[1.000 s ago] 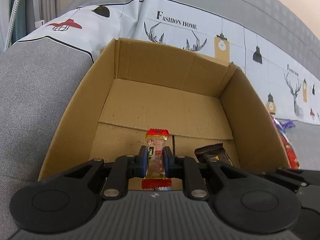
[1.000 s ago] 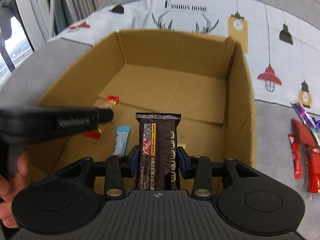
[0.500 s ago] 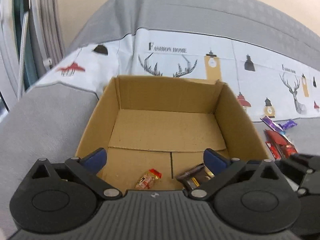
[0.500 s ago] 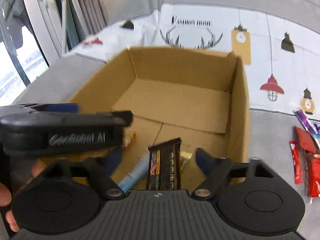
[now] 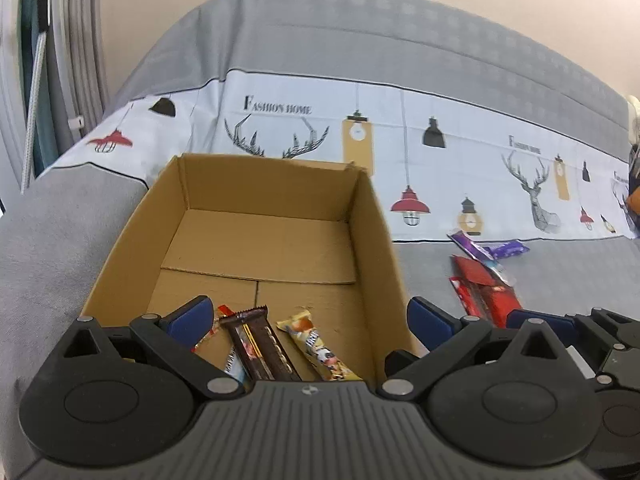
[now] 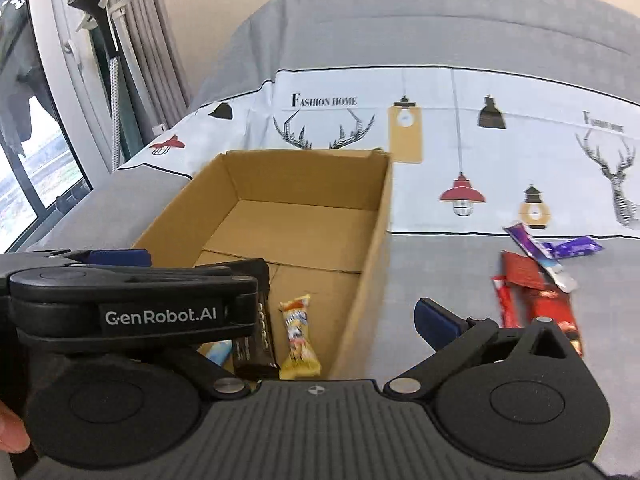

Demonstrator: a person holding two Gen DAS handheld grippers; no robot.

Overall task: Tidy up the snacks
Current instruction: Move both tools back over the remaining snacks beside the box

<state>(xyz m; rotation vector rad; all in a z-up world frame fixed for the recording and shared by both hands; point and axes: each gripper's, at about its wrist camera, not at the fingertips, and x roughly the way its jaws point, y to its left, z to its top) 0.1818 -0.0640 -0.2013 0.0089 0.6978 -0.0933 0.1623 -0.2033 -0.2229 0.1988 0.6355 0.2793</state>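
Observation:
An open cardboard box (image 5: 372,240) (image 6: 380,216) stands on a grey sofa. At its near end lie a dark chocolate bar (image 5: 262,346) (image 6: 254,350), a yellow snack bar (image 5: 318,344) (image 6: 298,330), a small red-and-gold candy (image 5: 210,332) and a light blue packet (image 5: 234,366) (image 6: 218,350). My left gripper (image 5: 308,318) is open and empty above the box's near end. My right gripper (image 6: 344,308) is open and empty over the box's right wall; its left finger is hidden behind the left gripper's body (image 6: 132,300).
Several loose snacks lie on the sofa seat right of the box: red packets (image 5: 486,292) (image 6: 536,296) and purple ones (image 5: 490,248) (image 6: 552,246). A printed white cloth (image 5: 440,168) covers the backrest. Curtains and a window (image 6: 48,140) are at left.
Both grippers opened and let go: the candy and the chocolate bar now lie in the box. Both grippers pulled back and up, swinging right, so the loose snacks come into view.

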